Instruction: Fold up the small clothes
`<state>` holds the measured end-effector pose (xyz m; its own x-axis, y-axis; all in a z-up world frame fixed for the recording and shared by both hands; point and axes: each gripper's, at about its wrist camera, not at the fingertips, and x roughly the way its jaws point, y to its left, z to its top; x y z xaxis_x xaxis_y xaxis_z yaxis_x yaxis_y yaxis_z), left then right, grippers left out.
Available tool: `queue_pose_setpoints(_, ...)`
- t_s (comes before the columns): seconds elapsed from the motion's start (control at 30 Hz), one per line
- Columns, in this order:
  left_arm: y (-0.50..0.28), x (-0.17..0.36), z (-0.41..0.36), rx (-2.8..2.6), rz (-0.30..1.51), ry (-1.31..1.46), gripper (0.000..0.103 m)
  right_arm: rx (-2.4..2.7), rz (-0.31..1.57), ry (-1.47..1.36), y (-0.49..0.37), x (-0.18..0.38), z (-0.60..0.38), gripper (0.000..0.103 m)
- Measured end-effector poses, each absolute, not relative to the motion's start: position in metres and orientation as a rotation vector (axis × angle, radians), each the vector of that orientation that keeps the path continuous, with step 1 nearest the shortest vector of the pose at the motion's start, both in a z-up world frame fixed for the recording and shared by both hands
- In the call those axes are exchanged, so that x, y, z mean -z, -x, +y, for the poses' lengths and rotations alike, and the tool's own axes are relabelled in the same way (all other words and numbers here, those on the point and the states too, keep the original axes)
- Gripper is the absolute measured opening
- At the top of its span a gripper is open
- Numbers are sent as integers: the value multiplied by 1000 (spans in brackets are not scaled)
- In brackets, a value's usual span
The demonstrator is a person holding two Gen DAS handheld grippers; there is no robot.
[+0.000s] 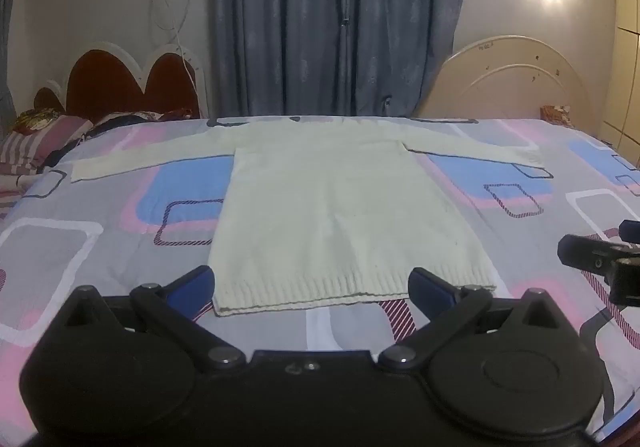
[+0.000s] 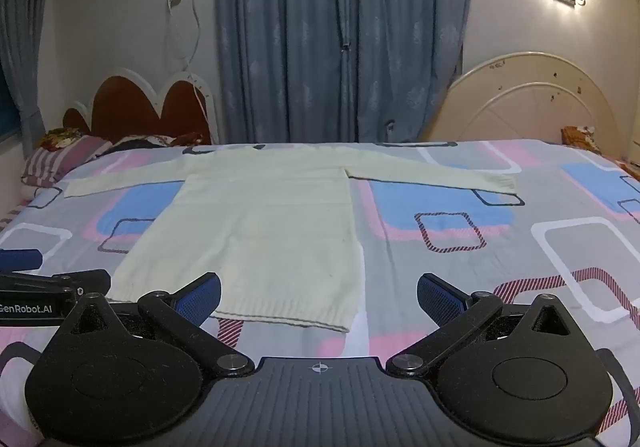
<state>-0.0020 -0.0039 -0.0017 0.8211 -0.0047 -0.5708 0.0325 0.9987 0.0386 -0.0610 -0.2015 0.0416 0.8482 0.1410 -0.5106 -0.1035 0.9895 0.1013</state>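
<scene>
**Sweater laid flat, both claws wide and empty at its hem**

A pale cream knitted sweater (image 1: 320,203) lies spread on the bed (image 1: 80,247), which wears a sheet patterned with pink, blue and grey squares. The sweater's body runs from the ribbed hem, nearest the cameras, up to the neck at the far edge of the bed, and both sleeves stretch straight out to either side. Nothing is folded yet.

The left gripper (image 1: 312,283) hangs just short of the hem with its jaws spread as wide as they go, holding nothing; its two blue pads bracket most of the hem's width. The right gripper (image 2: 318,297) sits beside the hem's right corner, likewise fully spread and empty, with that corner lying between its pads and bare sheet under the right one. Each claw shows at the edge of the other's view, so the two are close together on the near side of the sweater.

Judging from this, the risks lie in the first pinch. The knit is thick and soft, so a claw closing on the hem could catch only the top layer, and the front would peel away from the back when lifted. A pinch that goes too deep could take the sheet along. Uneven lifts by the two claws would skew the fold, and a dragged sleeve would bunch.

No box, basket or other container is in view near the sweater.
</scene>
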Motion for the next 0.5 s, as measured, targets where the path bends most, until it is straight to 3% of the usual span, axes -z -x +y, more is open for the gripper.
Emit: queue_pose_setpoints(0.5,4,3,1,14,608,-34,103,-136,549,-66,60,-40,-194,103)
